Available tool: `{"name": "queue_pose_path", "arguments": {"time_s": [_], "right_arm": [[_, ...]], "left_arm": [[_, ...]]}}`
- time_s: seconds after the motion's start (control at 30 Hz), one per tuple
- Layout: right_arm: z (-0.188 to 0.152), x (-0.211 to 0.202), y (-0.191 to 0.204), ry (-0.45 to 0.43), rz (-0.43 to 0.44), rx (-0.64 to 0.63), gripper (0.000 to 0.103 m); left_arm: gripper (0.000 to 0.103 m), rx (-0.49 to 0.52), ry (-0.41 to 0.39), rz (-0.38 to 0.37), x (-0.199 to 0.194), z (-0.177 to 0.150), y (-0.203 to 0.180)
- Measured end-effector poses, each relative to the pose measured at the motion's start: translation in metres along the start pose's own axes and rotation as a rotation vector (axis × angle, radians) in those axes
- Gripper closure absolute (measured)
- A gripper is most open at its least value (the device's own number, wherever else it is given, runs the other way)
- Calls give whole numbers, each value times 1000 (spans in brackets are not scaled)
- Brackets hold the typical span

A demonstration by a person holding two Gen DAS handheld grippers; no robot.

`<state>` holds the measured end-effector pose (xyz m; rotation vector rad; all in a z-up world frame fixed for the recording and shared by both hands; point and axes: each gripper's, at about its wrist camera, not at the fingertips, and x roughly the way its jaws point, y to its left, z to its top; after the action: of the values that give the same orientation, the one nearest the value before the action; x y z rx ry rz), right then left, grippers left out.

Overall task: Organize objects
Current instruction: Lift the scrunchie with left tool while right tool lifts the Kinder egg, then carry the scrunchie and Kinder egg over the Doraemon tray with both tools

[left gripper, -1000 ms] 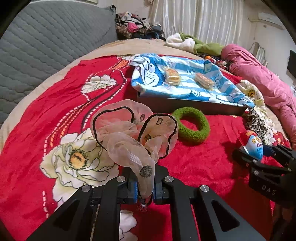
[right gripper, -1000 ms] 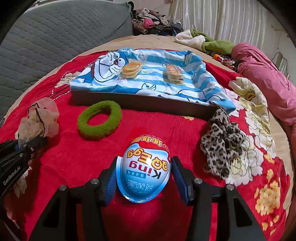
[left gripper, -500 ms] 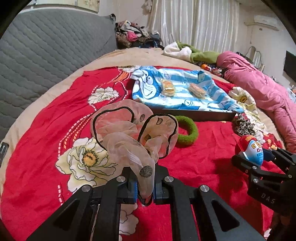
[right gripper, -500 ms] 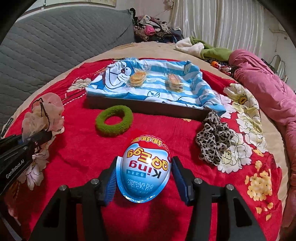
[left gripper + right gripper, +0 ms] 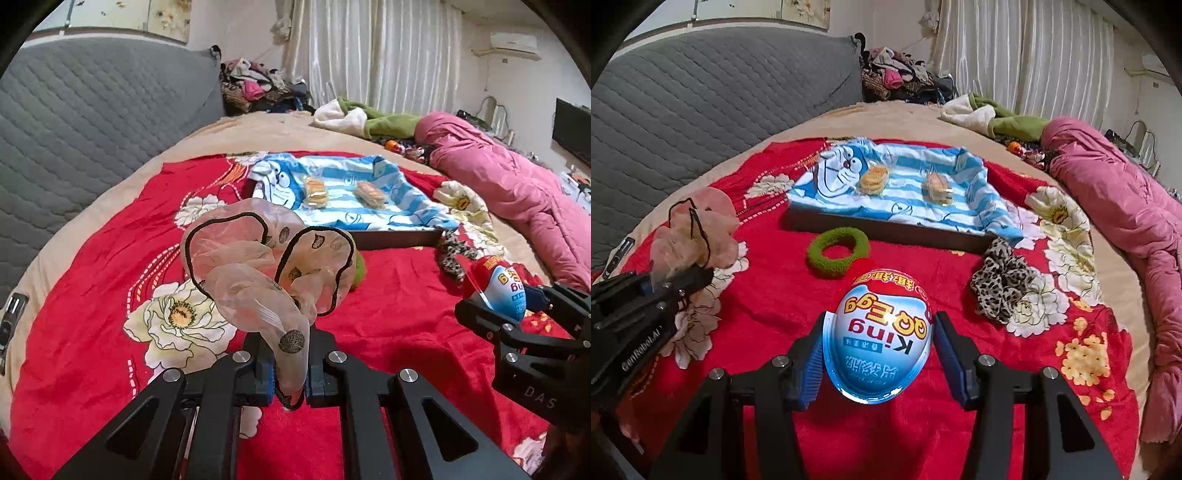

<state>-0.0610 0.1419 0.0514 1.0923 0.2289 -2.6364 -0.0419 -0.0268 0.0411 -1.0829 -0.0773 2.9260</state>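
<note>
My left gripper [image 5: 290, 373] is shut on a sheer pink scrunchie [image 5: 266, 266] and holds it above the red floral blanket [image 5: 92, 302]. It also shows in the right wrist view [image 5: 696, 232]. My right gripper [image 5: 881, 365] is shut on a blue and red toy egg [image 5: 882, 332], seen too in the left wrist view [image 5: 502, 291]. A green scrunchie [image 5: 837, 251] and a leopard scrunchie [image 5: 1001, 288] lie on the blanket before a dark tray [image 5: 886, 229] lined with a blue striped cartoon cloth [image 5: 908, 188] holding two wrapped snacks [image 5: 873, 179].
A grey quilted headboard [image 5: 701, 96] runs along the left. A pink duvet [image 5: 1126, 199] lies on the right. A green and white garment [image 5: 993, 118] and a clothes pile [image 5: 901, 81] sit at the back by the curtains.
Both grippers have risen and drawn back from the tray with their objects still held. The tray and the scrunchies on the blanket look smaller and farther.
</note>
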Motion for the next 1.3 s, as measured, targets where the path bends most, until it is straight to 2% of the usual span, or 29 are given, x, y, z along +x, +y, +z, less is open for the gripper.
{"name": "queue_pose_path", "arguments": {"time_s": [0.3, 0.7, 1.3], "right_arm": [[6, -38, 1, -72, 1, -1, 48], [18, -81, -4, -163, -1, -6, 48], [61, -95, -8, -237, -13, -56, 48]], "left_arm": [[93, 8, -57, -6, -34, 5, -10], [93, 19, -137, 2, -71, 30, -20], [93, 66, -195, 12, -76, 90, -39]]}}
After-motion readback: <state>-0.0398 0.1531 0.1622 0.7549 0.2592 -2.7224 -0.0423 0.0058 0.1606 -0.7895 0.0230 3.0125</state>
